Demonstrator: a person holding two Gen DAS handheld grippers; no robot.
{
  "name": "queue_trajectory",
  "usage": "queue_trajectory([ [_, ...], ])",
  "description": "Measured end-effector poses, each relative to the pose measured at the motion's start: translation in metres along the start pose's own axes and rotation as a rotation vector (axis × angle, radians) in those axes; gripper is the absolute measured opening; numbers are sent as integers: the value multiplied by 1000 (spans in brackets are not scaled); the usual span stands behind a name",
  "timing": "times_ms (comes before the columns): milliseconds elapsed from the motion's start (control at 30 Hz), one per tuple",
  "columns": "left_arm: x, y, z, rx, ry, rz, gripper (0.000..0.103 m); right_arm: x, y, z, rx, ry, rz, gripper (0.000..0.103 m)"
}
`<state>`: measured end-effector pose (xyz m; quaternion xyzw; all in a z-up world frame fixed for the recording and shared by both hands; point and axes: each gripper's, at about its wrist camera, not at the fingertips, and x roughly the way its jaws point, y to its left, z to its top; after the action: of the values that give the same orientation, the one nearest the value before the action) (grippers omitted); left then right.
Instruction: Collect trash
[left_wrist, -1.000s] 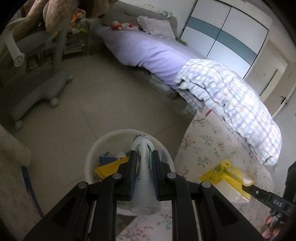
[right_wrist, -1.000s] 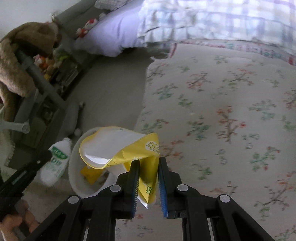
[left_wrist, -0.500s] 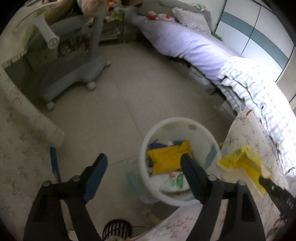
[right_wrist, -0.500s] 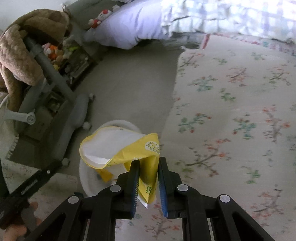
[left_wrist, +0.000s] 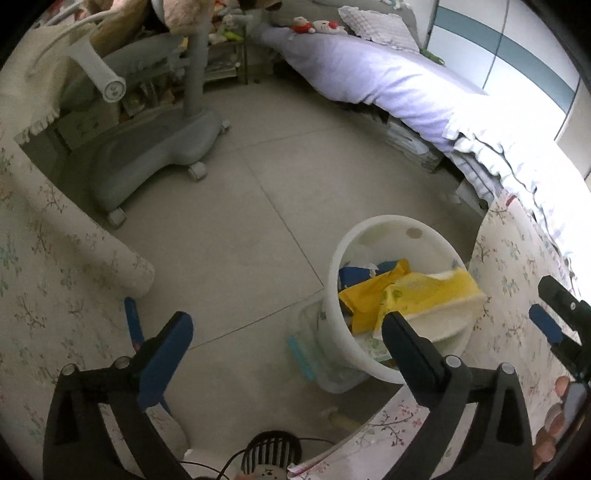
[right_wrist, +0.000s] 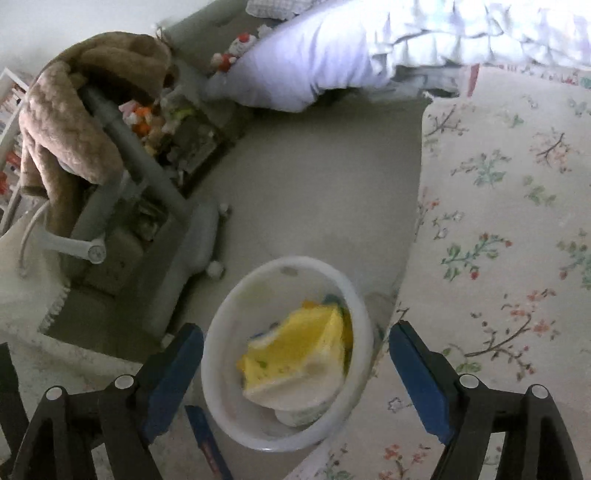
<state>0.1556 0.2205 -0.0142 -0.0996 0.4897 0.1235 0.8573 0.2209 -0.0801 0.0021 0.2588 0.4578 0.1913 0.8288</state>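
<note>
The left gripper (left_wrist: 284, 325) stands released with nothing between its jaws, which have just been opening, and the white bin (left_wrist: 373, 236) sits on the grey tiled floor (left_wrist: 229, 229) at about 3 o'clock in its view. The right gripper (right_wrist: 295, 350) is likewise released and empty, its jaws having just been opening directly over that bin (right_wrist: 218, 332). The yellow wrapper (right_wrist: 295, 350) lies inside, on top of the other trash, and the floral cloth (right_wrist: 498, 240) spreads at 3 o'clock.

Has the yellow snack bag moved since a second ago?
Yes. The yellow snack bag has dropped from the right tool, whose jaws have just been opening and are now empty, into the white bin below.
</note>
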Motion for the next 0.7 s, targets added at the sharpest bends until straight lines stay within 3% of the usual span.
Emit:
queue_trajectory([
  [133,-12,-14,-5,32,-11,-28,103,-21,-13,0,33,-15,-37,87],
  [400,-52,-58,-28,114,-37,-93,103,-92,-40,-19,3,-15,-239,87],
  [700,-84,-107,-76,171,-29,-218,103,-168,-60,-84,-94,-38,-306,90],
])
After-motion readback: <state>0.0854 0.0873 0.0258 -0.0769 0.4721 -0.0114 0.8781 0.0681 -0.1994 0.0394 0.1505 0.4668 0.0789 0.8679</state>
